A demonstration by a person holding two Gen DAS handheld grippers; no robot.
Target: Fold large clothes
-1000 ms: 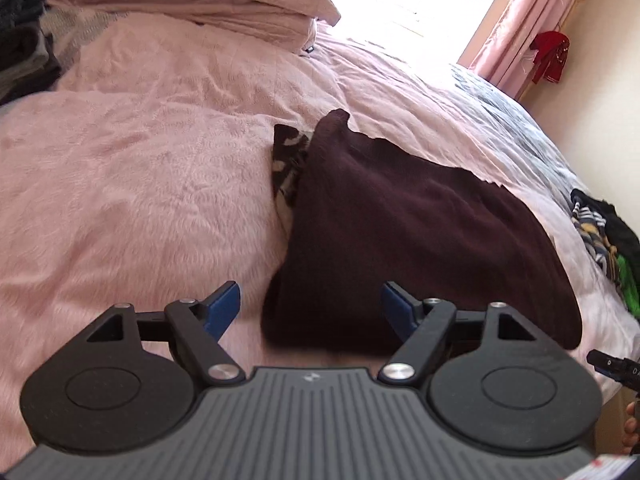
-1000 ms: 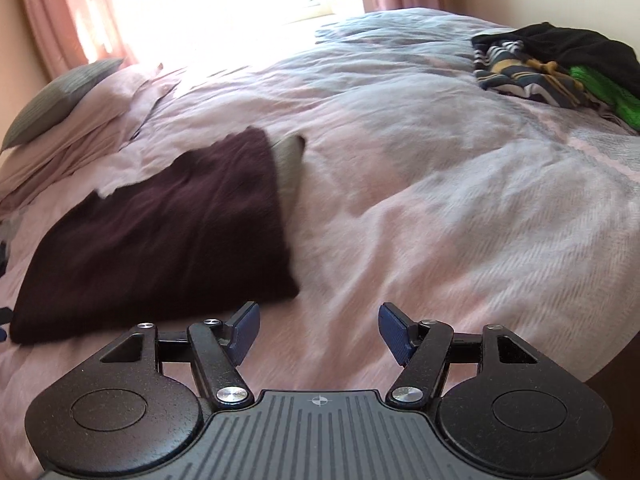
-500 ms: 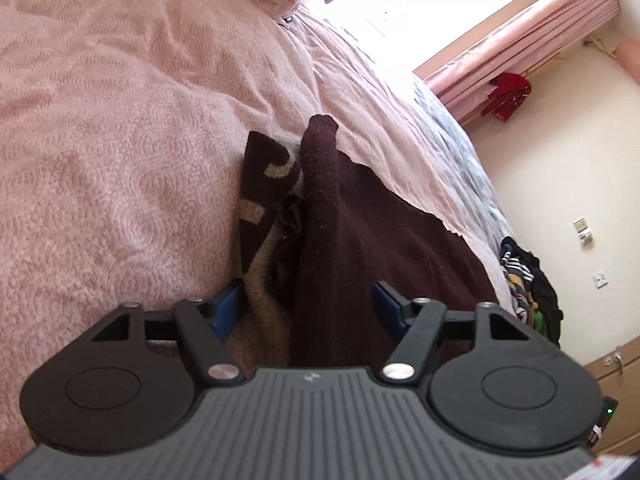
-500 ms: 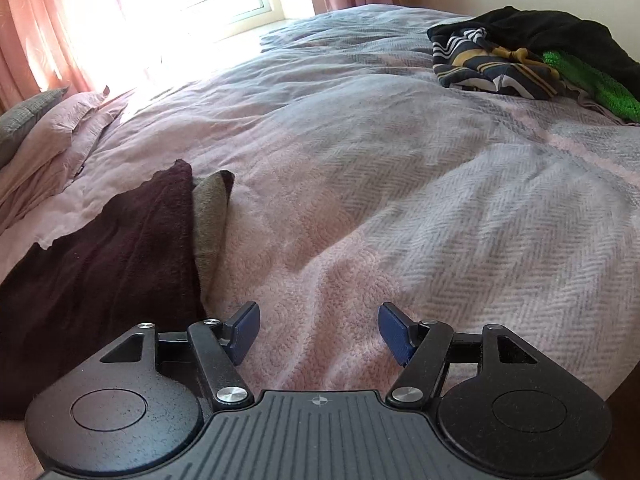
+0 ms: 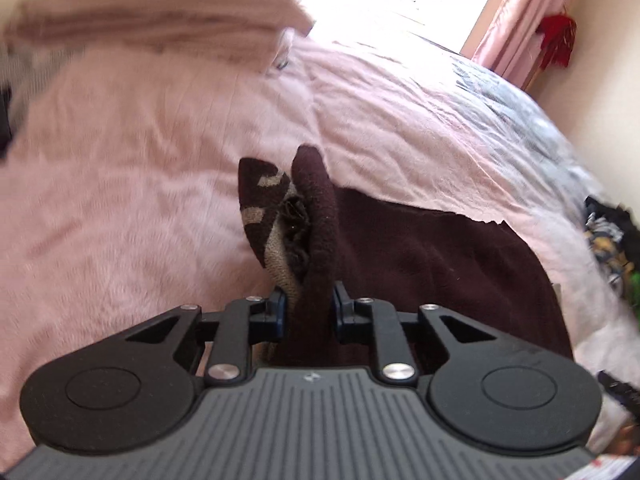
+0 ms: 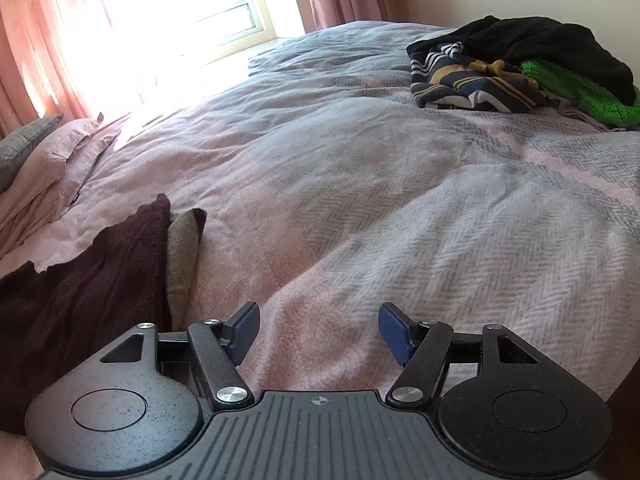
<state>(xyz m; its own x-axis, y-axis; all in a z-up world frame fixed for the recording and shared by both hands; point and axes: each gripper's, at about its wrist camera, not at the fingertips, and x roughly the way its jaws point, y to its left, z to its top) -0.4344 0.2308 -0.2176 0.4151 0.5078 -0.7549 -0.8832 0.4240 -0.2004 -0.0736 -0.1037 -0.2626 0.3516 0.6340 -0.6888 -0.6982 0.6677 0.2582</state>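
**Left grip taken on the garment's edge, right side yet to follow**

While the left gripper [image 5: 308,310] has just been closing, its jaws now clamp a bunched ridge of the maroon garment [image 5: 432,264], whose thick folded edge stands up between the pads. Most of the garment lies flat on the bed [image 5: 132,184], spread to the right of that ridge, with a brown-and-tan patterned layer [image 5: 260,204] showing at the ridge's left side. The right gripper [image 6: 319,334] hangs over bare bed just beside the garment's other edge [image 6: 120,280], jaws apart and holding nothing.

Judging from this, a fold is being started with one side gripped only. If the left hand lifts now, the heavy cloth could drag and twist, since the far edge is loose. The pinch may also catch just the top layers, letting the patterned layer slide out and spoil the fold. The pile of clothes [image 6: 520,68] lies well apart from the garment and should not interfere.
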